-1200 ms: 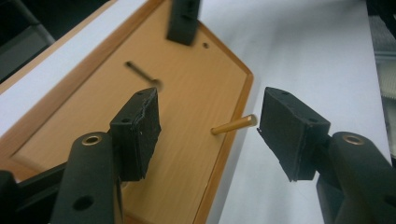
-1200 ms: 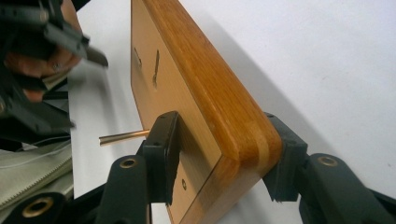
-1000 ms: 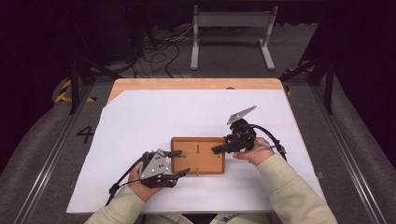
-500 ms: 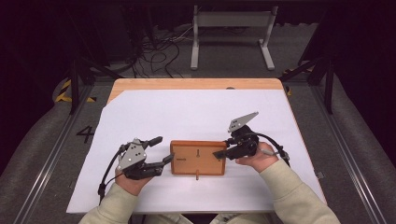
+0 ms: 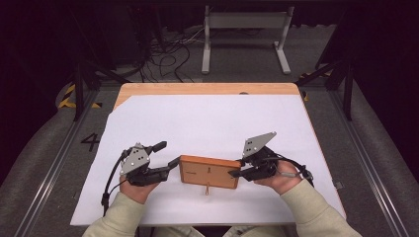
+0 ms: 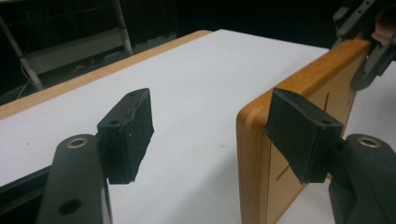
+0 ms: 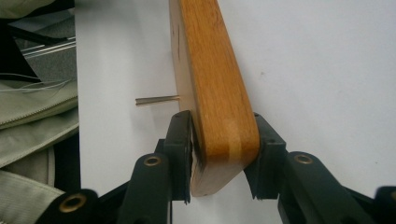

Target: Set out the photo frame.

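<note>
A wooden board (image 5: pixel 207 170) with a thin peg (image 5: pixel 208 188) sticking out of its face stands tilted up on its long edge at the near middle of the table. My right gripper (image 5: pixel 237 168) is shut on the board's right end. Its jaws have just been closing, and in the right gripper view (image 7: pixel 223 149) both pads press the board (image 7: pixel 210 70) between them. My left gripper (image 5: pixel 169 154) is open at the board's left end, its jaws having just opened wider. In the left gripper view (image 6: pixel 210 130) one pad sits by the board's (image 6: pixel 254 154) end edge and the other hangs apart over the paper.
A white paper sheet (image 5: pixel 207 123) covers most of the wooden table (image 5: pixel 197 89). A person's sleeves come in from the bottom edge. Beyond the table's far edge are floor cables (image 5: pixel 163 54) and a metal stand (image 5: pixel 247 29).
My left gripper has drawn back to the left off the board and opened. The board has tipped up from lying flat, and my right gripper has shifted slightly with it.
</note>
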### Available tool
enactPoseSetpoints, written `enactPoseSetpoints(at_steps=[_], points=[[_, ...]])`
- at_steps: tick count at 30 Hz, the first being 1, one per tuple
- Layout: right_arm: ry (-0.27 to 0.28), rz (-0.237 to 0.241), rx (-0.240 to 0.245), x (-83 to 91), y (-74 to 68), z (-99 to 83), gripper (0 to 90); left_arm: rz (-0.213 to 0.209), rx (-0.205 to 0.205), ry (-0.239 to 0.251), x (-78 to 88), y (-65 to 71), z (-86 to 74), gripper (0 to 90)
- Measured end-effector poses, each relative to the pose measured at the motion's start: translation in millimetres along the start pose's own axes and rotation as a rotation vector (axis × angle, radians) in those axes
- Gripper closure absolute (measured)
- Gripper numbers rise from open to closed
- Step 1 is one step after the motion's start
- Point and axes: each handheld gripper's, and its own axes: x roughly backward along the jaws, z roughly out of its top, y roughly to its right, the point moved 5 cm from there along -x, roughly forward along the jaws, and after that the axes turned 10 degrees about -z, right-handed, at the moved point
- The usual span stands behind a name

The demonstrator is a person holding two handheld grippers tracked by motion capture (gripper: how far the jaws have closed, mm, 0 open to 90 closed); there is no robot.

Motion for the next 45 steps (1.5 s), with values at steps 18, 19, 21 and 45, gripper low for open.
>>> enactPoseSetpoints(at_steps=[18, 19, 21, 45], points=[[0.022, -0.078, 0.258, 8.9, -33.0, -4.5, 70.7, 0.032, 0.098, 0.021, 8.6, -21.0, -7.6, 31.8], [0.026, -0.090, 0.271, 9.3, -35.7, -5.2, 70.7, 0.033, 0.096, 0.015, 8.4, -21.6, -8.1, 31.8], [0.030, -0.100, 0.293, 9.8, -38.6, -5.9, 70.7, 0.036, 0.102, 0.013, 7.6, -22.4, -9.2, 31.8], [0.040, -0.101, 0.309, 13.9, -58.0, -17.7, 50.9, 0.033, 0.113, -0.008, 4.2, -23.7, -13.0, 31.6]])
